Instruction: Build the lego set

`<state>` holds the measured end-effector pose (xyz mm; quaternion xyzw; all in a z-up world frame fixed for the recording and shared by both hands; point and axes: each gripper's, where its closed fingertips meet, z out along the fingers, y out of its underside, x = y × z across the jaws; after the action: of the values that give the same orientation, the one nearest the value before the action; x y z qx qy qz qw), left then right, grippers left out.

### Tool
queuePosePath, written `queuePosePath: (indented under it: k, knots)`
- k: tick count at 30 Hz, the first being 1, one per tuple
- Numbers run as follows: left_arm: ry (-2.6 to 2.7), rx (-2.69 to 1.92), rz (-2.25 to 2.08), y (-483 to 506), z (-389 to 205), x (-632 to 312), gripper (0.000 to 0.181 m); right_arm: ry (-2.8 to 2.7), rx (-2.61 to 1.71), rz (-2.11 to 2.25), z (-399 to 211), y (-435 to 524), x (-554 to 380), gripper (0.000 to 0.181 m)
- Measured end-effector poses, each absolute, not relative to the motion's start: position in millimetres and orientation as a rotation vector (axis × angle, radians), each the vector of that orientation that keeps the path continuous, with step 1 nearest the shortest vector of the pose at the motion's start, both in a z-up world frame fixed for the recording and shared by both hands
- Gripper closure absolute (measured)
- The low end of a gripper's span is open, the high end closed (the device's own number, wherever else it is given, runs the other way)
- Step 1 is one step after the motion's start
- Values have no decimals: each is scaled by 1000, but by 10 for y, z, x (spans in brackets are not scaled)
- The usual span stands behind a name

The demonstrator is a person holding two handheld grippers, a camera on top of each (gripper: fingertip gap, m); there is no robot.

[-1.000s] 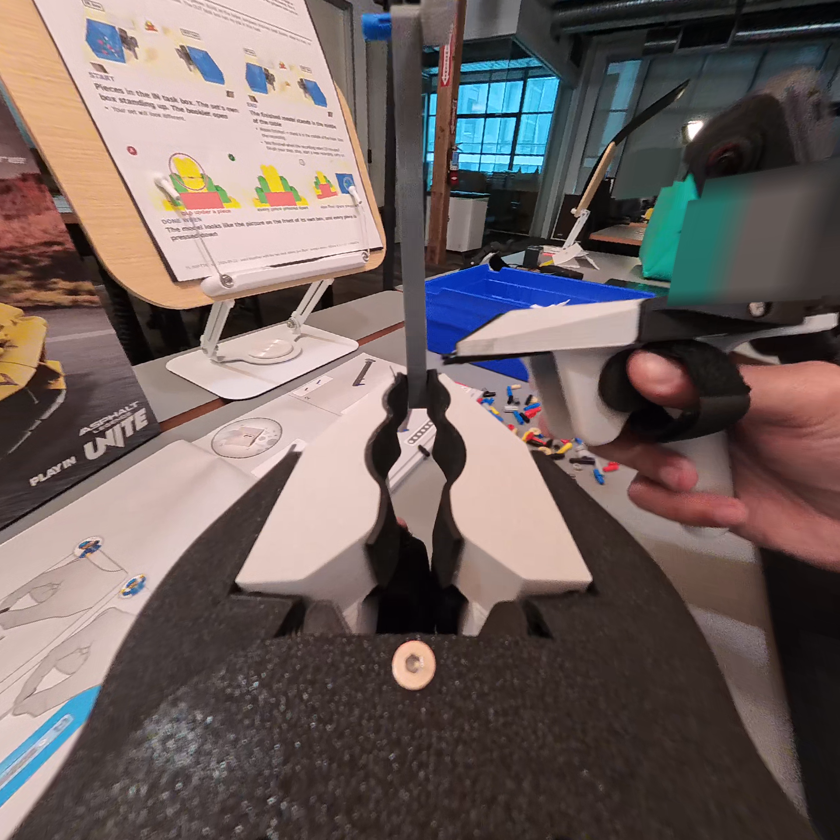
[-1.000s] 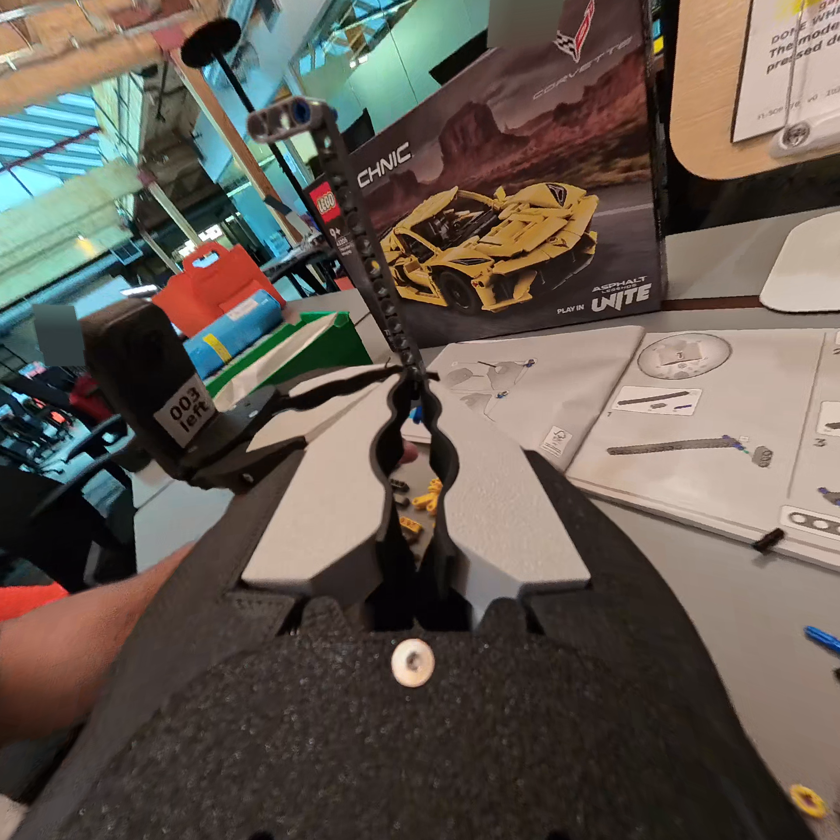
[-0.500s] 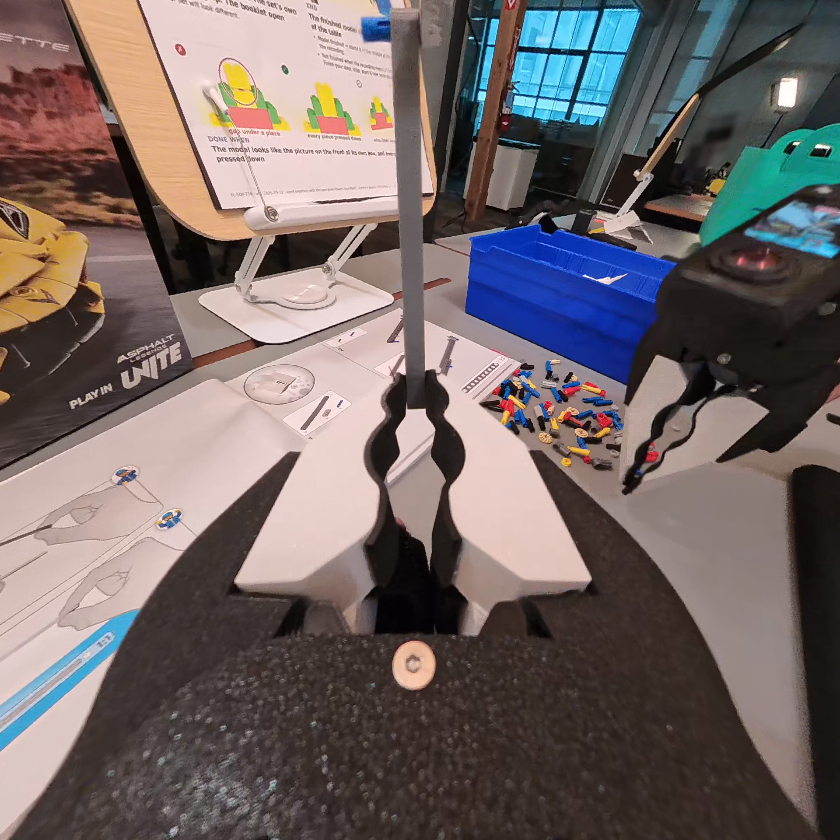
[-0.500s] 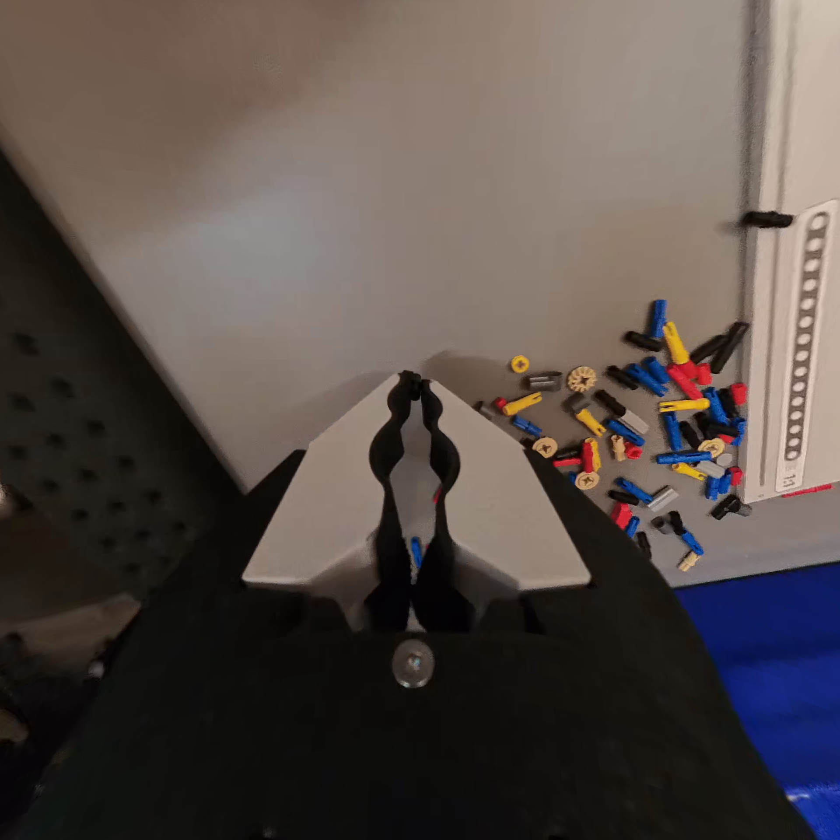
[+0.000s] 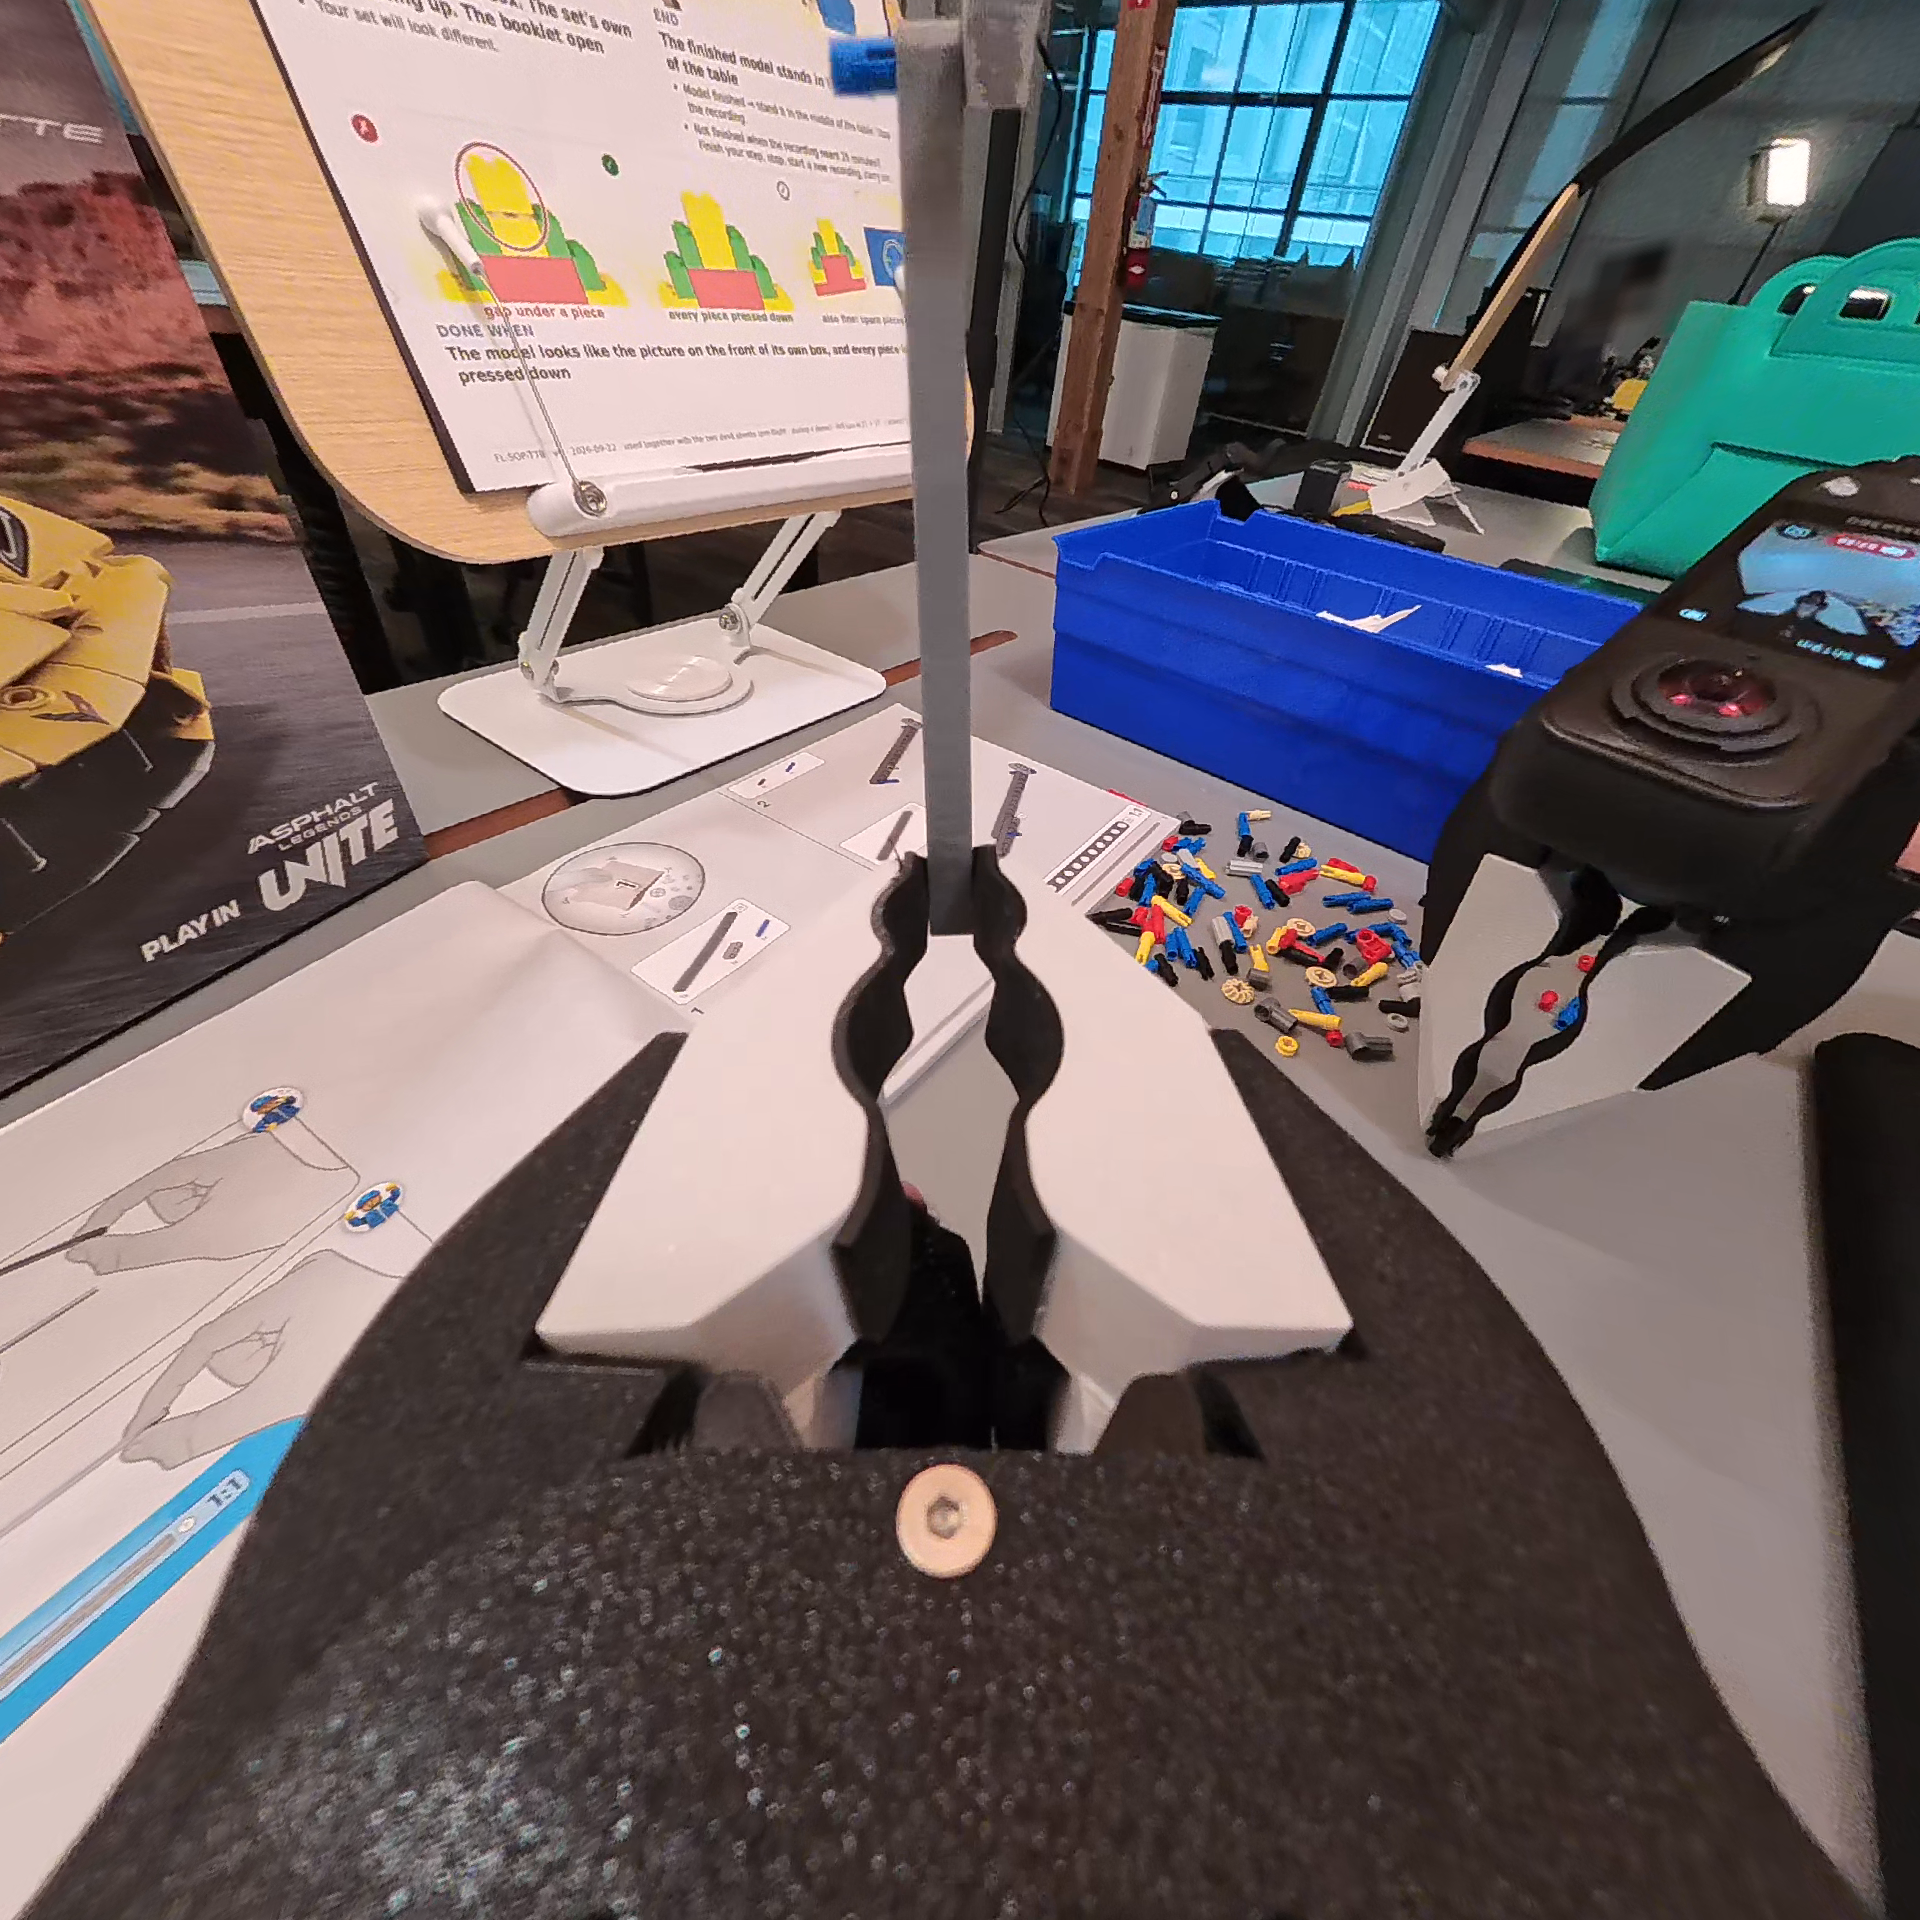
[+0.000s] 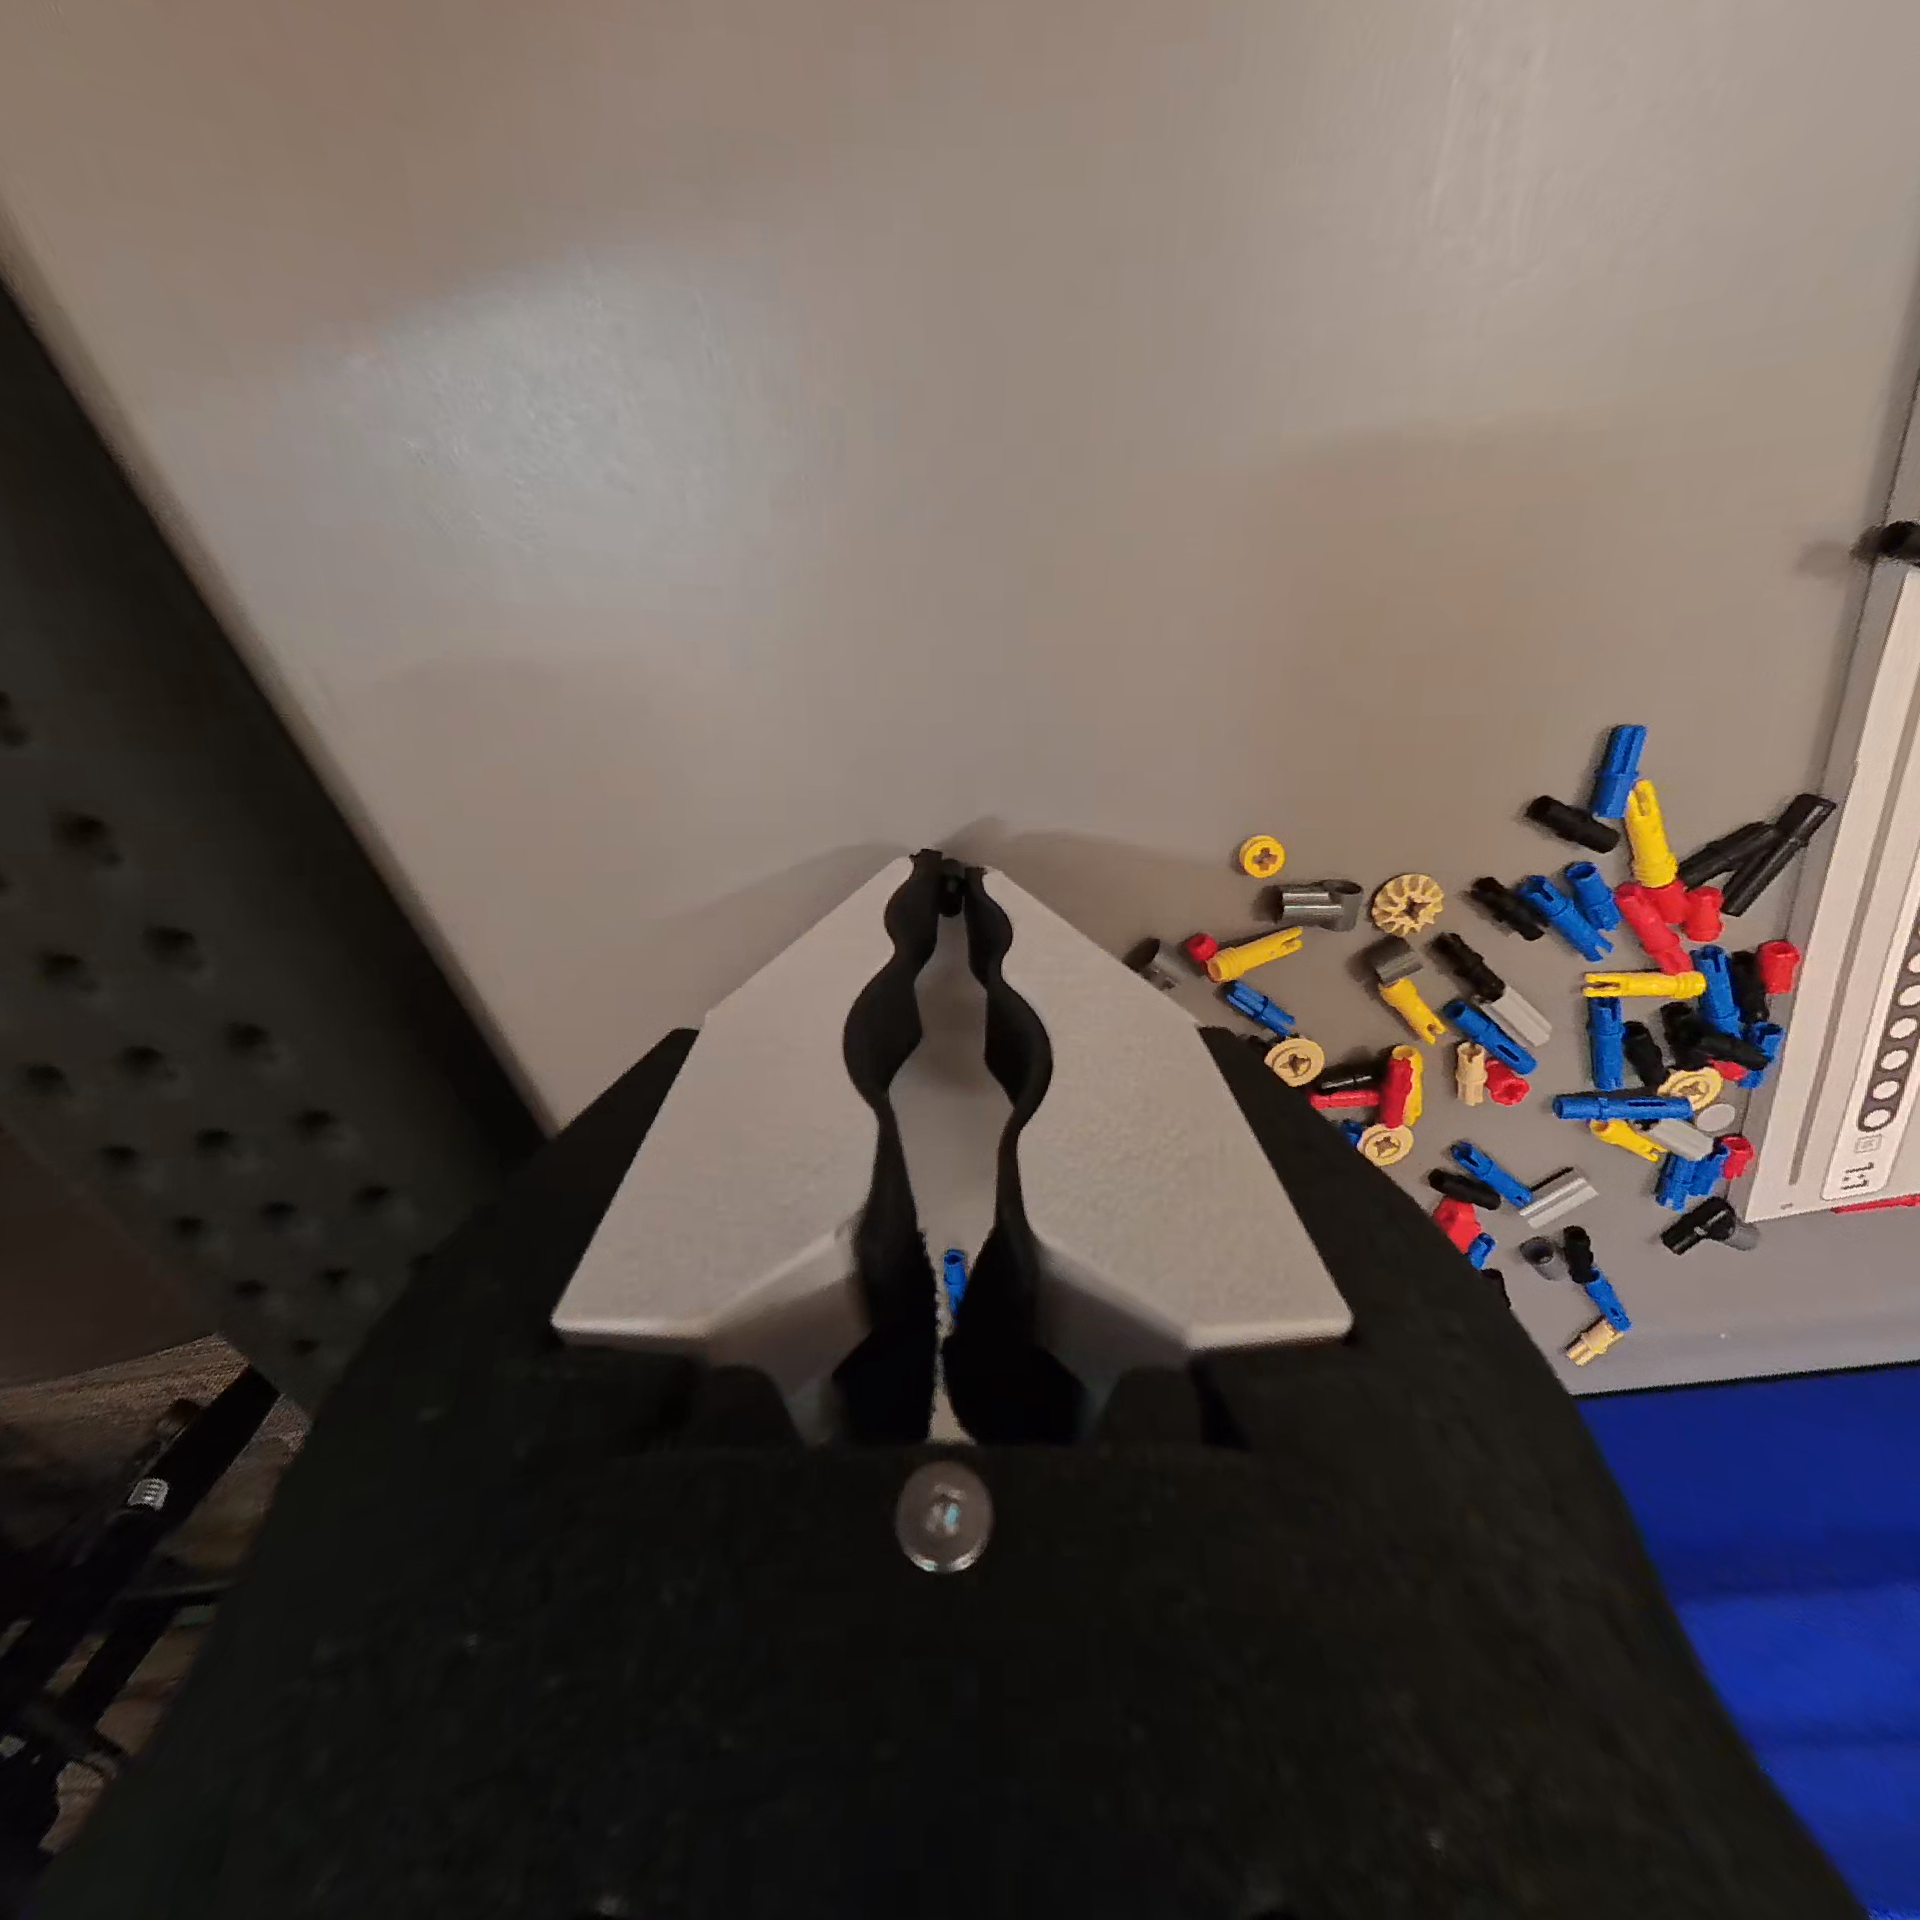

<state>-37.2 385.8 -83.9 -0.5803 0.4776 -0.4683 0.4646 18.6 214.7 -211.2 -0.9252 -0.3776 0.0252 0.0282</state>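
Two grippers in play, and you've got work in each. Your left gripper (image 5: 948, 899) has its jaws closed on the bottom end of a long grey beam (image 5: 940, 520), which stands straight up from the tips, long axis vertical, its top end running out of the left wrist view with a blue pin (image 5: 860, 64) poking out sideways near the top. Your right gripper (image 6: 948, 883) is tipped down over the bare counter (image 6: 935, 416), jaws nearly together, pinching what looks like a small black pin (image 6: 951, 885) right at the tips; it's tiny, so I can't be certain of it. The pile of loose pins (image 6: 1558, 1018) lies just to that gripper's right, beside the instruction booklet (image 5: 468, 997) and the blue bin (image 5: 1299, 665).

Now the risks. That beam is held only by its very end, so any sideways push when you press a pin in could lever it round in the jaws or pop it free. Brace it or push along the jaws' closing line. The black pin is caught by the tips alone; a slight loosening or a skewed approach could flick it away across the counter. Line it up square to the beam's hole before you push.
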Motion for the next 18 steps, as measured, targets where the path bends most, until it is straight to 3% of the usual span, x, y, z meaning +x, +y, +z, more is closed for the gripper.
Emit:
queuePosePath:
  k: [10, 18]
  knots:
    - [1158, -1424, -1153, 3887, -812, -393, 175, -1189, -2779, 79, -2069, 2136, 166, 164]
    - [1168, -1419, -1154, 3857, -816, -383, 174, -1186, -2644, 37, -2031, 2171, 191, 169]
